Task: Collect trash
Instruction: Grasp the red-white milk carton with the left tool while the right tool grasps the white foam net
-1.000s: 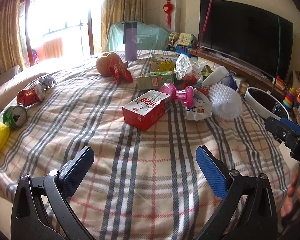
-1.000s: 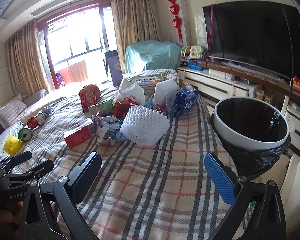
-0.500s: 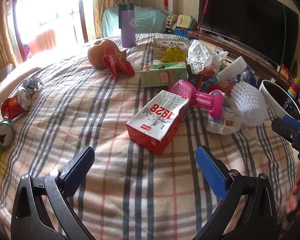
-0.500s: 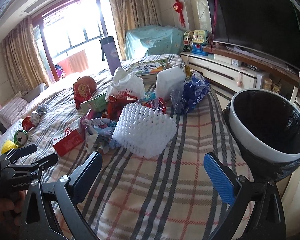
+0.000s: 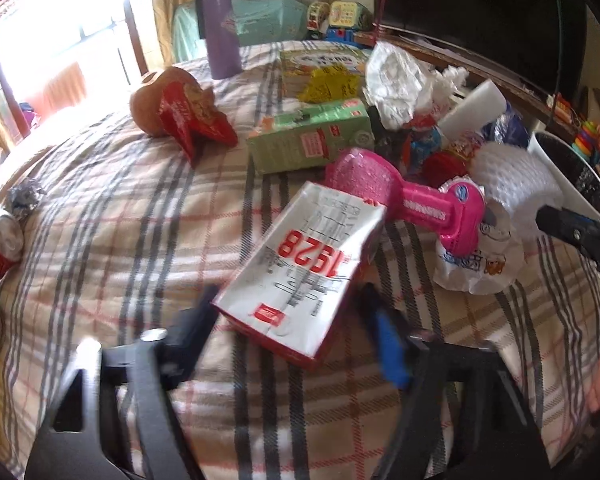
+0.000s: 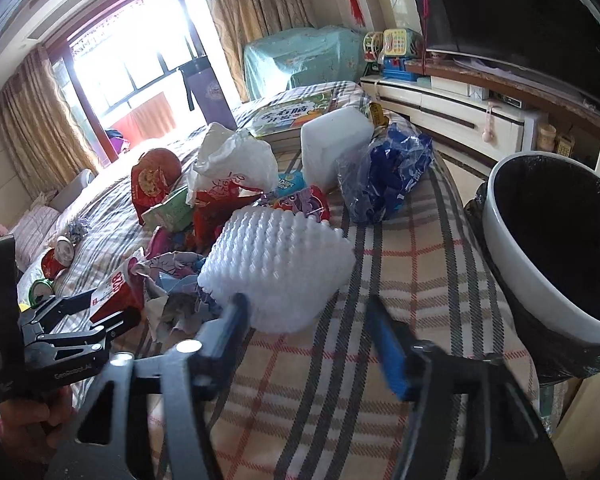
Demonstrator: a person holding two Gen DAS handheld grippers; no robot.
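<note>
Through the left wrist camera, the left claw point(image 5: 288, 332) is now straddling the near end of the red-and-white carton point(image 5: 304, 276), which a second ago was lying well ahead of wide-spread jaws. The jaws are closing, with the carton between them; the motion blur makes it hard to tell whether the pads are pressing on it yet, so it is not gripping for certain. That puts the first pickup on this side under way. The carton is lying flat on the plaid blanket point(image 5: 140, 208) of the bed, its open, dented end pointing toward the camera, its far end touching a pink dumbbell point(image 5: 404, 196). Beyond it a green carton point(image 5: 308, 140), a red snack bag point(image 5: 188, 120) and crumpled wrappers are waiting.

Through the right wrist camera, the right claw point(image 6: 304, 328) has come in from open blanket to the white foam net point(image 6: 280, 256), and its jaws are also closing. The net's lower edge is sitting between them; the left finger is just beside or touching it, the right finger is apart from it, so nothing is clamped yet. The net looks like a soft, ribbed, puffy sleeve, likely to squash under the pads. It is resting on the blanket in front of the litter pile, near the lined trash bin point(image 6: 532, 280) standing just off the bed's edge to the right. The left claw point(image 6: 100, 312) is showing at the far left, at the carton point(image 6: 116, 292).
</note>
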